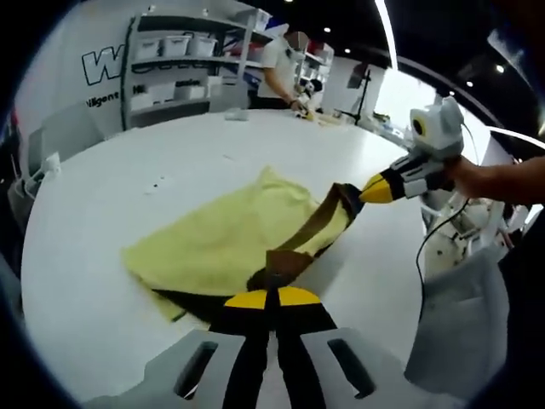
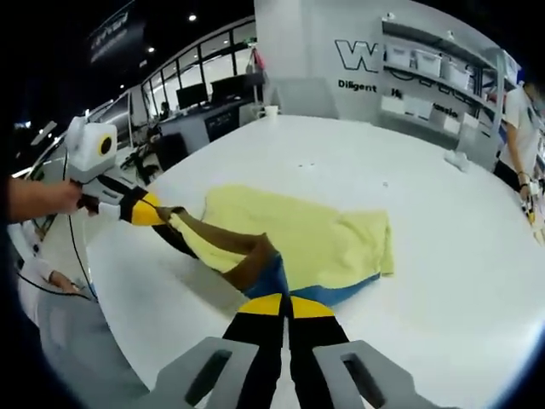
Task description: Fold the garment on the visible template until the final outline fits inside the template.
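A yellow garment [image 1: 217,239] with a brown band [image 1: 328,217] lies crumpled on the round white table [image 1: 102,281]. In the left gripper view my left gripper [image 1: 272,297] is shut on the brown hem at the near edge. My right gripper [image 1: 375,189] comes in from the right, shut on the other end of the same band, which hangs taut between the two. From the right gripper view, my right gripper [image 2: 288,304] pinches brown and blue cloth, and the left gripper [image 2: 155,211] holds the band at the left. The garment [image 2: 315,234] spreads behind. A blue strip [image 2: 345,293] shows under its near edge.
A person [image 1: 277,72] stands at the table's far side by shelves with white bins [image 1: 174,64]. Small items [image 1: 237,113] lie near that far edge. A grey chair back [image 1: 460,319] and a black cable [image 1: 430,247] sit off the table's right side.
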### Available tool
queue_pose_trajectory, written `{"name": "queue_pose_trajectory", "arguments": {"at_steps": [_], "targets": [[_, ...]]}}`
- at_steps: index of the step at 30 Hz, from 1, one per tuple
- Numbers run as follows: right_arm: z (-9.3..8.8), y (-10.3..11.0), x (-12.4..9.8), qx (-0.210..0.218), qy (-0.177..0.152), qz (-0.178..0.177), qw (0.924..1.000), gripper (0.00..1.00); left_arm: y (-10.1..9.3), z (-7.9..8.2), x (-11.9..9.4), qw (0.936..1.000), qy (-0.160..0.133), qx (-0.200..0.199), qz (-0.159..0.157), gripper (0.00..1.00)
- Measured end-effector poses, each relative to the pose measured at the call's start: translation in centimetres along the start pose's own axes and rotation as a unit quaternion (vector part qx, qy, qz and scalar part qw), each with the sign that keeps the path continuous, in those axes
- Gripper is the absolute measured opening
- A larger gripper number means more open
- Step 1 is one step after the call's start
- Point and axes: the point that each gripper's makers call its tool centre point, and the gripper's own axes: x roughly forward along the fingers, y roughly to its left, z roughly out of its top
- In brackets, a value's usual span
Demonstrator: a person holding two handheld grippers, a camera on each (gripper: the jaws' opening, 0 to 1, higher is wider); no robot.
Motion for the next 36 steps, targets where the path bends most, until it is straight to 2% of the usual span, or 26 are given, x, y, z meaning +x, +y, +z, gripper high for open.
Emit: {"name": "queue_pose_trajectory", "arguments": {"at_steps": [11,17,26,30,36], "targets": [[-1.4,1.4,-1.4,0.003,0.003,0.011,0.9999,0.0,-1.6,-1.7,-0.7,0.9993,0.019,-0.018,-0.028,0.0],[-2.0,2.3,-2.0,0.005,0.006,0.02,0.9998,0.0,-2.2,-2.0,-1.5,0.9986,0.022,-0.029,-0.039,0.0],[-3.2,3.9,-3.0,0.01,0.016,0.041,0.999,0.0,-3.4,-3.2,-2.6,0.9951,0.042,-0.055,-0.07,0.0],[-3.7,4.5,-3.2,-0.016,0.026,0.051,0.9982,0.0,-3.9,-3.7,-2.9,0.9942,0.05,-0.052,-0.079,0.0],[-4.0,5.2,-3.6,-0.014,0.035,0.073,0.9966,0.0,-4.6,-3.8,-3.4,0.9926,0.055,-0.055,-0.093,0.0]]}}
